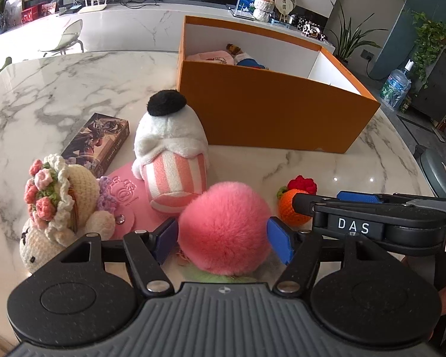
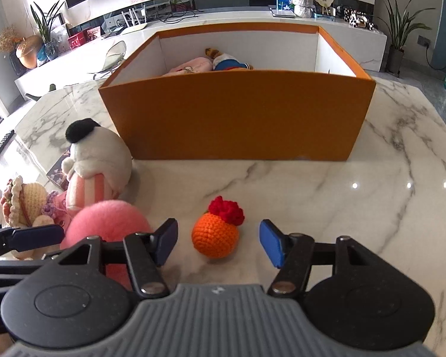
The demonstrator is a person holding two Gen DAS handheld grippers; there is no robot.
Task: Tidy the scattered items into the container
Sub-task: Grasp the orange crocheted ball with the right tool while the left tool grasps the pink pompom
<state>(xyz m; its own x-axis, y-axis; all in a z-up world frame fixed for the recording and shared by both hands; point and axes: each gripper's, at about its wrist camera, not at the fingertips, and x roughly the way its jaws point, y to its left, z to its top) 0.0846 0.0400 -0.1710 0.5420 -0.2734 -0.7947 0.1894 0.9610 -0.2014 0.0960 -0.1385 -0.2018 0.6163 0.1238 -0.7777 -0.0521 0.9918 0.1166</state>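
Note:
A fluffy pink pompom lies on the marble table between the blue pads of my left gripper, which is open and brackets its sides. In the right wrist view an orange crochet ball with a red top sits between the spread fingers of my right gripper, also open, with gaps on both sides. The orange box stands just behind and holds a pink item and a plush toy in blue.
Left of the pompom are a white plush with a black tuft and pink stripes, a crochet bunny with a flower hat, a dark card box and a pink round pad. The right gripper's arm is close on the right.

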